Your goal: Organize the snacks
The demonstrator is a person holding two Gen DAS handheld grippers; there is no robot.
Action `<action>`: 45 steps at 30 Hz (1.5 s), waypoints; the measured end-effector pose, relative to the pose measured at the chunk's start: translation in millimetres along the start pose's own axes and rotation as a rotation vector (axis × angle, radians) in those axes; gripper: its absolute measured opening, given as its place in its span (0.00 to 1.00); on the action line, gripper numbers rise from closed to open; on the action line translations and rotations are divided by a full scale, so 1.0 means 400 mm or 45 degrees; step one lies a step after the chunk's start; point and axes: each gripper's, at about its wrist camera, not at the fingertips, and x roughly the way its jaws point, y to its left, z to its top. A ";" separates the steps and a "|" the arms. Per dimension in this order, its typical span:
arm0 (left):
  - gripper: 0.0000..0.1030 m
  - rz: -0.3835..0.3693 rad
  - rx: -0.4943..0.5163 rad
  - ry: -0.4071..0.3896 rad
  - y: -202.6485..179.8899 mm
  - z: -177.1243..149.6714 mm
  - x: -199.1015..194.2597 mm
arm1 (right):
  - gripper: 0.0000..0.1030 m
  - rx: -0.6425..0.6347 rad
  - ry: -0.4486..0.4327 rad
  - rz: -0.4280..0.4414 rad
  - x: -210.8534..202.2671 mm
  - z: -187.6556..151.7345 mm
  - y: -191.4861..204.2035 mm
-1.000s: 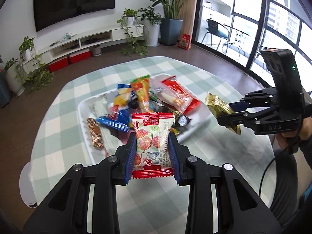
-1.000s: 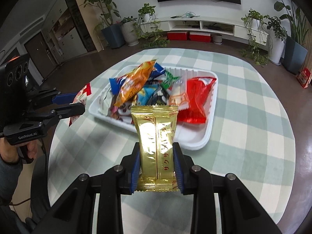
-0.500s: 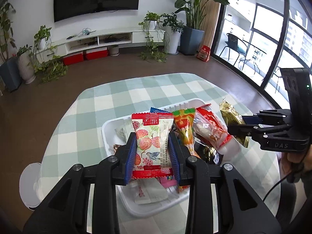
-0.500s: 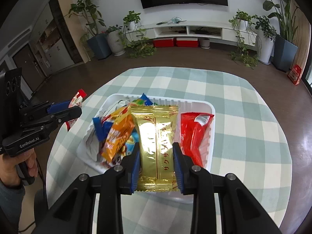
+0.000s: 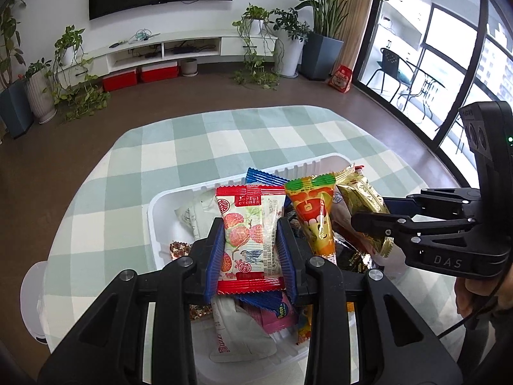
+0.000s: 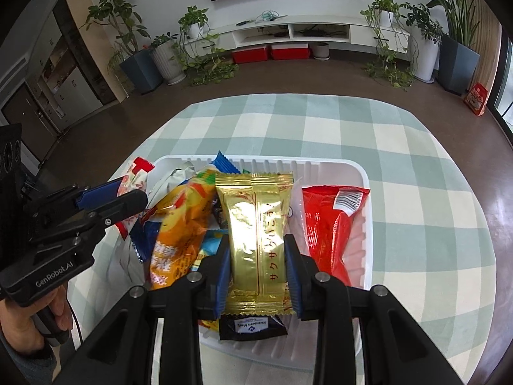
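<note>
Over a white tray (image 6: pixel 365 173) of mixed snacks on the checked bench (image 6: pixel 416 147), the left tool (image 5: pixel 250 250) was clamped on a red-edged fruit-print packet (image 5: pixel 248 231), while the right tool (image 6: pixel 258 256) gripped a gold wafer packet (image 6: pixel 256 221). A red packet (image 6: pixel 330 224) lay in the tray at the gold one's three o'clock, an orange packet (image 6: pixel 179 224) at its nine.

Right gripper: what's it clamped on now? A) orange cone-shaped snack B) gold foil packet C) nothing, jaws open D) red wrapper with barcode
B. In the right wrist view the right gripper is shut on the gold foil packet, with its blue pads pressing both edges. The red wrapper lies loose in the white tray beside it.
</note>
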 end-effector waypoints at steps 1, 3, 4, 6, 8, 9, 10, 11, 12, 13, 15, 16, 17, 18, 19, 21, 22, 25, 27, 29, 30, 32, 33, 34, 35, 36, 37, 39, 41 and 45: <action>0.29 -0.001 0.001 0.007 0.000 -0.001 0.008 | 0.32 -0.002 0.004 -0.003 0.005 0.001 0.000; 0.30 0.001 0.008 0.023 -0.002 -0.003 0.024 | 0.32 -0.010 0.011 -0.022 0.016 0.004 0.000; 0.30 -0.001 0.011 0.027 -0.003 -0.005 0.030 | 0.32 -0.013 0.014 -0.028 0.020 0.003 0.000; 0.31 0.002 0.015 0.029 -0.003 -0.008 0.039 | 0.33 -0.008 0.023 -0.032 0.029 0.002 -0.005; 0.31 0.001 0.011 0.029 -0.001 -0.008 0.045 | 0.33 -0.009 0.024 -0.040 0.035 0.001 -0.007; 0.31 0.000 0.010 0.027 -0.001 -0.008 0.046 | 0.33 -0.013 0.021 -0.043 0.035 0.002 -0.005; 0.31 0.000 0.012 0.025 -0.002 -0.008 0.049 | 0.33 -0.019 0.019 -0.047 0.035 0.002 -0.003; 0.32 0.000 0.014 0.026 -0.002 -0.008 0.051 | 0.33 -0.025 0.019 -0.053 0.036 0.004 -0.001; 0.32 0.001 0.018 0.027 -0.003 -0.008 0.052 | 0.33 -0.028 0.019 -0.057 0.037 0.005 0.002; 0.32 0.002 0.021 0.032 -0.004 -0.008 0.054 | 0.33 -0.031 0.018 -0.060 0.038 0.006 0.003; 0.34 0.009 0.026 0.040 -0.007 -0.010 0.057 | 0.33 -0.038 0.019 -0.065 0.040 0.008 0.007; 0.35 0.013 0.028 0.042 -0.009 -0.010 0.059 | 0.33 -0.044 0.020 -0.069 0.041 0.008 0.009; 0.36 0.011 0.027 0.041 -0.010 -0.011 0.061 | 0.33 -0.053 0.023 -0.075 0.043 0.006 0.012; 0.36 0.013 0.026 0.041 -0.010 -0.012 0.062 | 0.33 -0.062 0.024 -0.077 0.043 0.005 0.015; 0.36 0.015 0.026 0.043 -0.011 -0.012 0.064 | 0.33 -0.073 0.025 -0.081 0.044 0.003 0.019; 0.40 0.010 0.034 0.043 -0.014 -0.012 0.062 | 0.34 -0.085 0.027 -0.086 0.044 0.001 0.023; 0.43 0.011 0.039 0.041 -0.016 -0.013 0.062 | 0.34 -0.087 0.027 -0.086 0.044 0.001 0.024; 0.43 0.013 0.039 0.036 -0.017 -0.014 0.060 | 0.34 -0.088 0.028 -0.086 0.043 0.001 0.024; 0.43 0.011 0.036 0.032 -0.014 -0.014 0.056 | 0.37 -0.095 0.026 -0.089 0.041 0.000 0.025; 0.45 0.010 0.039 0.029 -0.015 -0.017 0.054 | 0.44 -0.107 0.021 -0.097 0.035 -0.003 0.030; 0.47 0.010 0.039 0.028 -0.015 -0.018 0.050 | 0.47 -0.111 0.018 -0.104 0.033 -0.003 0.031; 0.49 0.008 0.035 0.020 -0.016 -0.021 0.045 | 0.50 -0.121 0.011 -0.115 0.027 -0.004 0.036; 0.49 0.009 0.034 0.018 -0.015 -0.022 0.042 | 0.51 -0.127 0.007 -0.120 0.023 -0.004 0.038; 0.49 0.011 0.033 0.014 -0.016 -0.023 0.038 | 0.51 -0.133 0.006 -0.124 0.020 -0.004 0.039; 0.49 0.009 0.033 0.010 -0.016 -0.023 0.034 | 0.52 -0.136 0.005 -0.127 0.018 -0.004 0.040; 0.49 0.007 0.033 0.004 -0.016 -0.023 0.029 | 0.53 -0.139 0.002 -0.132 0.015 -0.005 0.040; 0.53 0.008 0.033 -0.002 -0.018 -0.023 0.023 | 0.54 -0.140 -0.003 -0.136 0.010 -0.006 0.040; 0.58 0.016 0.034 -0.014 -0.021 -0.025 0.011 | 0.59 -0.139 -0.010 -0.141 0.002 -0.008 0.039; 0.60 0.018 0.036 -0.026 -0.025 -0.026 -0.002 | 0.60 -0.139 -0.022 -0.147 -0.007 -0.010 0.037; 0.72 0.041 0.033 -0.066 -0.033 -0.027 -0.044 | 0.68 -0.132 -0.053 -0.150 -0.035 -0.016 0.030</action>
